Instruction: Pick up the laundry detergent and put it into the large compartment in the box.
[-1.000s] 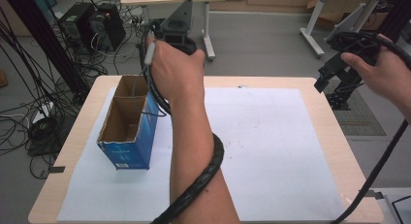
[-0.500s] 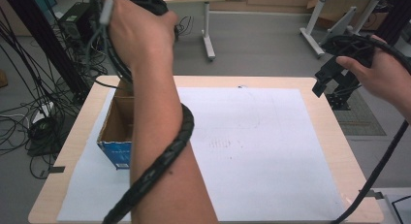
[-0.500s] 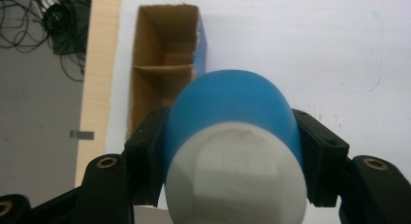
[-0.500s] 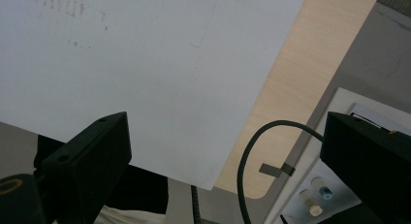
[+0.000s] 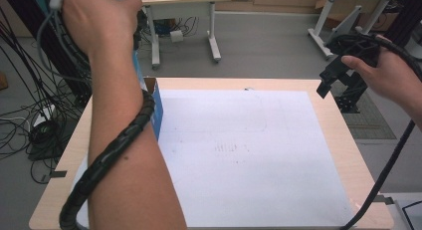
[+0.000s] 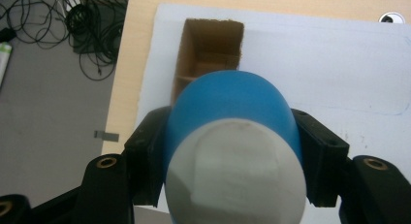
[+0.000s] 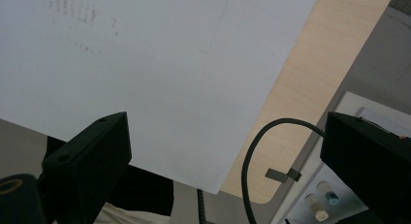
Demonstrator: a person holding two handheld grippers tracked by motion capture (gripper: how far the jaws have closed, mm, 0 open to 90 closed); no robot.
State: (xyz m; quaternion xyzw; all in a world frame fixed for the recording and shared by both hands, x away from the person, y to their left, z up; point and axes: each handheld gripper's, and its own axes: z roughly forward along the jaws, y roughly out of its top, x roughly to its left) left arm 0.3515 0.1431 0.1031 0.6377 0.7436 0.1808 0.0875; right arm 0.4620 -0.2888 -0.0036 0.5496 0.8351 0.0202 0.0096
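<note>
White sheet point(image 5: 259, 155) bare; left gripper point(image 6: 232, 151) clamps blue bottle point(image 6: 232, 103) above box point(image 6: 208, 49).

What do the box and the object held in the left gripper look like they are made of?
The box looks like cardboard: brown matte inner walls with thin raw edges and a divider inside; its outer face is printed blue. The object clamped in the left gripper looks like smooth plastic, blue with a dull grey-white end, though rubber cannot be ruled out.
</note>
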